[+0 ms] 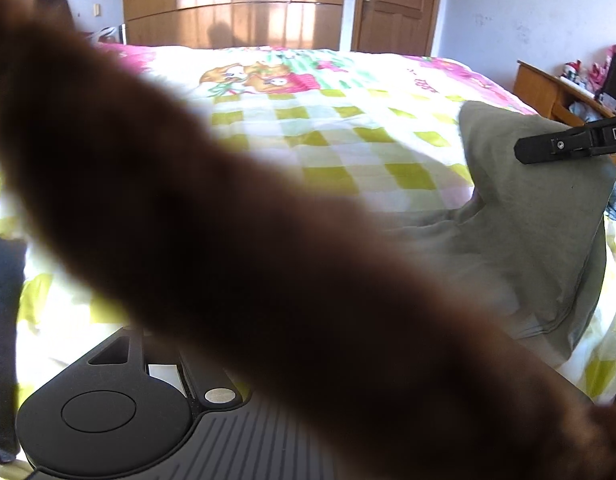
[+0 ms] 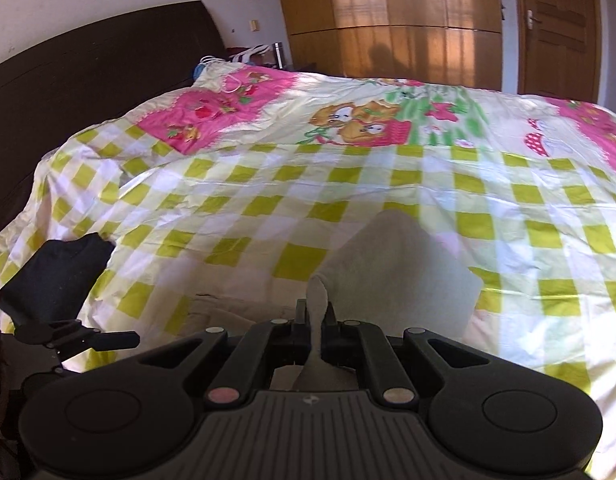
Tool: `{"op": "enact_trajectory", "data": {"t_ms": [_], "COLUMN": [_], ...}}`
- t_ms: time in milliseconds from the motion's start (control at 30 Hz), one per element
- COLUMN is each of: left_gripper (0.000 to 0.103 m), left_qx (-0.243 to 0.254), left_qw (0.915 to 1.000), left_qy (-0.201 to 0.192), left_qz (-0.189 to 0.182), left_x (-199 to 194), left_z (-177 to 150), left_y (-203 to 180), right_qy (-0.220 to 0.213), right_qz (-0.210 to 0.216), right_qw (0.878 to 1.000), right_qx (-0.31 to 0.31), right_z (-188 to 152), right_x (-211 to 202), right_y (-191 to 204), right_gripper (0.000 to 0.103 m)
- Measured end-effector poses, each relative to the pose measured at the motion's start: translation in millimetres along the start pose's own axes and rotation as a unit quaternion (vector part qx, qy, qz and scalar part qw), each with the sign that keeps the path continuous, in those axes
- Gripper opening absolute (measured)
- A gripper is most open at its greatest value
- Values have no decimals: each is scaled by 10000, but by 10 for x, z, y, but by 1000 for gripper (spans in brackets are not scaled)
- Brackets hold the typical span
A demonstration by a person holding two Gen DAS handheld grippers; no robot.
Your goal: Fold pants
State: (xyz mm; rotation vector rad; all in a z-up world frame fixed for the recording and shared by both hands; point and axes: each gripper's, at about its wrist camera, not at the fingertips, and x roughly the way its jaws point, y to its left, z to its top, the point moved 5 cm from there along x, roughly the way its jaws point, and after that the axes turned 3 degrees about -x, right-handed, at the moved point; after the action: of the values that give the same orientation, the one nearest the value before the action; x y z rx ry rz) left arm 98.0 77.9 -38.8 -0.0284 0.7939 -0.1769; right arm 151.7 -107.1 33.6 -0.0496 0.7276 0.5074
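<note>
Pants [image 1: 540, 240] of grey-green cloth are seen partly lifted off the bed [image 2: 348, 200], near its front edge, with one end raised into a peak. A strip of that cloth is pinched between the pressed-together fingers of the right tool [image 2: 317, 320]. The left tool [image 1: 212, 376] is largely hidden by a dark blur, so its state cannot be told. A fold appears to be under way; next, the held end would likely need carrying over the lying part and aligning before release.
</note>
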Motion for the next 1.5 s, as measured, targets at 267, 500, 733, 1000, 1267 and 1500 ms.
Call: {"op": "enact_trajectory", "data": {"t_ms": [267, 500, 733, 1000, 1267, 1500], "left_gripper": [68, 68, 66, 66, 64, 67], "left_qx": [-154, -195, -326, -322, -274, -353], "left_qw": [9996, 9978, 9957, 9960, 9968, 9977], "left_qy": [190, 603, 794, 767, 711, 565], "left_qz": [-116, -194, -345, -323, -256, -121], "left_x": [54, 180, 232, 205, 158, -97], "left_z": [-70, -130, -170, -184, -185, -290], "left_y": [73, 95, 111, 100, 79, 159], "right_qy": [305, 413, 470, 649, 772, 791], "right_qz": [387, 406, 557, 699, 736, 821], "right_qw": [9984, 9980, 9965, 9949, 9936, 9930], "right_qx": [-291, -253, -415, -326, -370, -314], "right_z": [-26, -8, -20, -128, -239, -256], "right_x": [368, 485, 518, 643, 679, 710], "right_y": [536, 685, 913, 1076, 1117, 1114], "right_gripper": [22, 22, 22, 22, 23, 23]}}
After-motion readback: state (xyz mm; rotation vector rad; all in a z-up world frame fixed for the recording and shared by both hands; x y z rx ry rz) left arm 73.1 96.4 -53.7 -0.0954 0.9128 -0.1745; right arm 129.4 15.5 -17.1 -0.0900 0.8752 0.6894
